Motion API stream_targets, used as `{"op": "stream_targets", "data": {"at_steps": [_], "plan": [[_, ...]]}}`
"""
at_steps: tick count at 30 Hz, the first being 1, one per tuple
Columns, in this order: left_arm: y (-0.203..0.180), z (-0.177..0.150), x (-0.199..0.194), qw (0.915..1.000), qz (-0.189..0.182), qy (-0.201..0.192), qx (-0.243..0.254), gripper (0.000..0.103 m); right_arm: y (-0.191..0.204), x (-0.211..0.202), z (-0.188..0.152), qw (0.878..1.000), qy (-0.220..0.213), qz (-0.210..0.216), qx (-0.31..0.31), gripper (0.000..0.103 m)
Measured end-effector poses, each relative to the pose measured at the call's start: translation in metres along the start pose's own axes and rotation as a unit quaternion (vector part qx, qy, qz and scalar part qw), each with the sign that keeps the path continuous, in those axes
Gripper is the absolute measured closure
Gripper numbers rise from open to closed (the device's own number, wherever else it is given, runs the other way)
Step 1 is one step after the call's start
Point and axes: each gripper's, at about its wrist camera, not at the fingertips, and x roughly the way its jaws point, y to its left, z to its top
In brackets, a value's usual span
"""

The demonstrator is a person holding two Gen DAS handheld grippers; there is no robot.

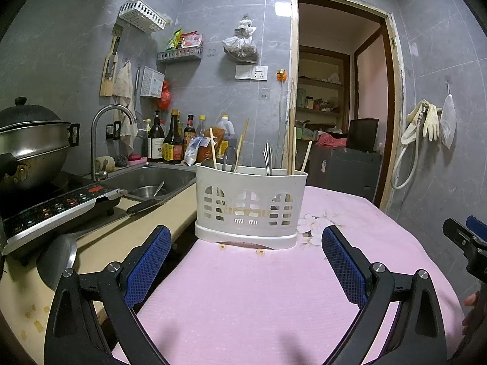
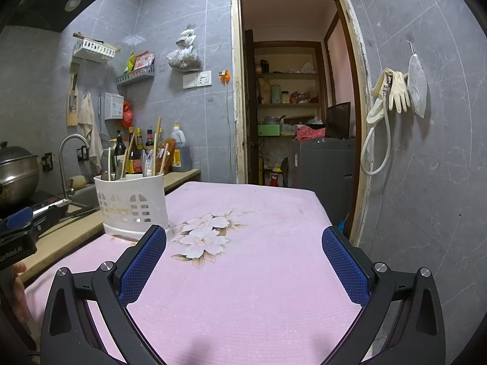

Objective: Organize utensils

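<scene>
My left gripper (image 1: 246, 258) is spread wide and empty, squared on the white caddy (image 1: 249, 206) to line up a reach. My right gripper (image 2: 243, 261) hangs released over the pink cloth (image 2: 258, 289). Chopsticks (image 1: 290, 143) and spoons stand upright in the caddy's compartments.
</scene>
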Motion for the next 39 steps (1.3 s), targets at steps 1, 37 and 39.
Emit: {"op": "stream_targets", "data": {"at_steps": [1,37,39], "plan": [[0.0005,0.0004,-0.0002,1.0000,0.000,0.000,0.000,0.006,0.0001,-0.0002,-0.0001,1.000,0.000,0.000,0.000,0.000],[0.0034,0.0022,0.0010,1.0000,0.000,-0.001,0.002,0.006,0.0008,0.0003,0.0002,1.000,0.001,0.000,0.001,0.000],[0.0035,0.0021,0.0012,1.0000,0.000,-0.001,0.001,0.006,0.0008,0.0009,-0.0001,1.000,0.002,0.000,0.001,0.000]]}}
